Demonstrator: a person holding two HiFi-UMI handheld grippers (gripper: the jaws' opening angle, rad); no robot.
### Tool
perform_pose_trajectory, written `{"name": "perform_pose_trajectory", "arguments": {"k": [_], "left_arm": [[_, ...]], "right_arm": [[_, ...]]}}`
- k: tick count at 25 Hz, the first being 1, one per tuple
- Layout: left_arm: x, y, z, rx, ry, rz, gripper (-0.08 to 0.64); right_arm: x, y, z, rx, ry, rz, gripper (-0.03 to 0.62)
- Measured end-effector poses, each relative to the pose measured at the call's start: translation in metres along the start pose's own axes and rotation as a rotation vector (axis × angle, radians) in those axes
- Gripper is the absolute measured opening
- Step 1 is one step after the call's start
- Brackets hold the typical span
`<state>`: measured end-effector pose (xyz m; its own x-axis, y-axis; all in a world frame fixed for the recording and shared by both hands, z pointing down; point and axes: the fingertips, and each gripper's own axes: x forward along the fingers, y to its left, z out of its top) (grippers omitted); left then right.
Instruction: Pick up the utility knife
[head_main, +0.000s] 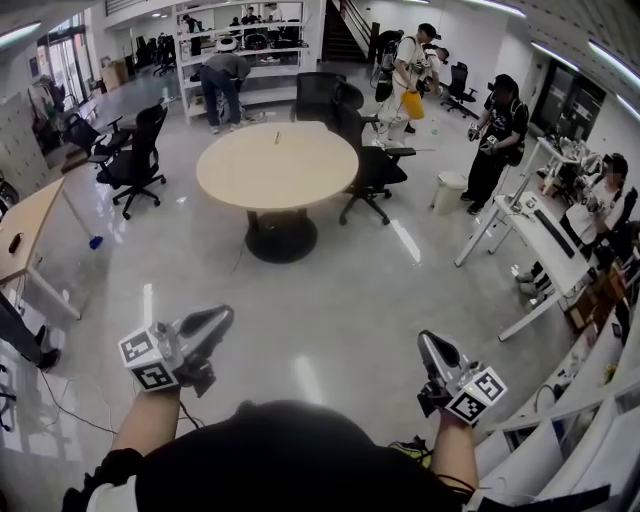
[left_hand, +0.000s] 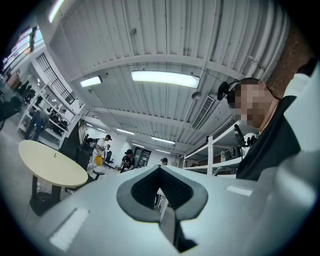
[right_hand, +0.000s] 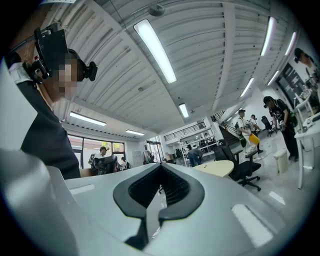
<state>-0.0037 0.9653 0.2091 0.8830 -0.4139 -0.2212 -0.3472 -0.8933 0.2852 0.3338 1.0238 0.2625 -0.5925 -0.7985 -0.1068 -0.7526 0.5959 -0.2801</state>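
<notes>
No utility knife can be made out for certain. A small dark thing (head_main: 277, 137) lies on the round beige table (head_main: 300, 175) far ahead, too small to identify. The table also shows in the left gripper view (left_hand: 47, 167) and the right gripper view (right_hand: 220, 168). My left gripper (head_main: 212, 322) is held low at the left, over the grey floor, jaws together with nothing between them (left_hand: 160, 168). My right gripper (head_main: 432, 346) is low at the right, also shut and empty (right_hand: 161, 165). Both point roughly level, toward the room.
Black office chairs (head_main: 372, 165) stand behind the round table, another (head_main: 135, 160) to its left. White desks (head_main: 540, 245) line the right side, a wooden desk (head_main: 25, 235) the left. Several people stand or sit at the far end and right. Cables (head_main: 70, 405) trail on the floor.
</notes>
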Motion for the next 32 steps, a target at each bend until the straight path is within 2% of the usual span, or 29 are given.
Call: {"name": "perform_pose_trajectory", "arguments": {"k": [5,10,18,26,32], "left_arm": [[-0.017,0.037,0.007,-0.028,-0.03,0.02,-0.017],[-0.035,0.096,0.024,-0.043,-0.063,0.005,-0.017],[-0.083,0.211,0.089,-0.005,-0.099,0.011,-0.017],[-0.122,0.293,0.115,-0.008,-0.094,0.028,-0.017],[-0.148,0.337,0.123,-0.028,-0.11,0.063,-0.017]], "right_arm": [[0.045,0.007,-0.008,-0.011,0.041,0.026,0.014],[0.108,0.011,-0.004,-0.048,0.055,0.011,0.014],[0.243,0.041,0.002,-0.096,0.025,0.038,0.014],[0.341,0.051,-0.015,-0.094,0.042,0.045,0.014],[0.401,0.053,-0.027,-0.099,0.084,0.077,0.014]]}}
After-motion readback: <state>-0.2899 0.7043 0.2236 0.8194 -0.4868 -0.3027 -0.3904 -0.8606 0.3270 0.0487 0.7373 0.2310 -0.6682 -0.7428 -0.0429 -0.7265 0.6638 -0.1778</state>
